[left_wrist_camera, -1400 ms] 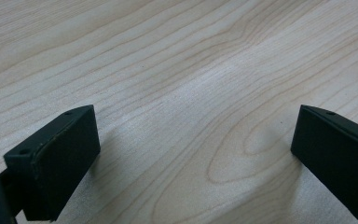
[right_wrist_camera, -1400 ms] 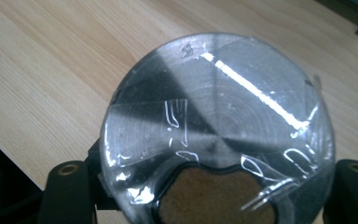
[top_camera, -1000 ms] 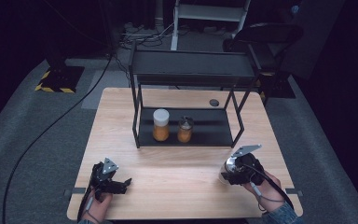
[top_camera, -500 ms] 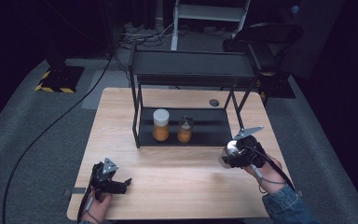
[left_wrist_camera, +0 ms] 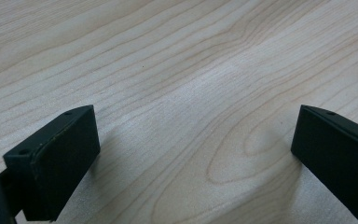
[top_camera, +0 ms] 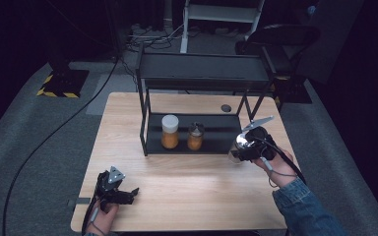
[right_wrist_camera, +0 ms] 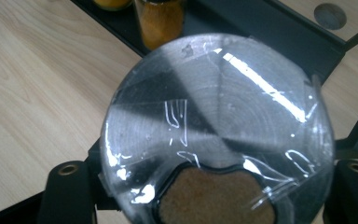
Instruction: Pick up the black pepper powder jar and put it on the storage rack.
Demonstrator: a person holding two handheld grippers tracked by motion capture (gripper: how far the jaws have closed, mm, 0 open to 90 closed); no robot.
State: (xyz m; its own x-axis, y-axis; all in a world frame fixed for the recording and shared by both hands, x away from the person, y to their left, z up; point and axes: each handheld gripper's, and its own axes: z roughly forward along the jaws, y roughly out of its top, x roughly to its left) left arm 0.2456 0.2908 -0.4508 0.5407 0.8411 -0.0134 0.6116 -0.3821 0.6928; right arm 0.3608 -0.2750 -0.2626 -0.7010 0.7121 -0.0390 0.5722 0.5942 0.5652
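Note:
A shiny metal-lidded jar [right_wrist_camera: 214, 116] with brown powder showing through its lid window sits between the jaws of my right gripper [right_wrist_camera: 212, 186], which is shut on it. In the high view that right gripper [top_camera: 238, 147] holds the jar [top_camera: 241, 142] above the table, just off the right front corner of the black rack [top_camera: 202, 73]. On the rack's lower tray [top_camera: 221, 129] stand a white-capped orange jar [top_camera: 170, 132] and a smaller orange jar [top_camera: 195, 136]. My left gripper [top_camera: 128, 194] rests near the table's front left, open, with bare wood between its fingers [left_wrist_camera: 56, 158].
The wooden table [top_camera: 192, 196] has a round grommet [top_camera: 226, 108] behind the rack's tray. The rack's top shelf overhangs the tray. A black cable [top_camera: 54, 132] runs across the floor at the left, and a chair [top_camera: 285, 39] stands behind the table.
My right gripper has risen with the jar and moved away from the front edge towards the rack's right corner. The left gripper has stayed put.

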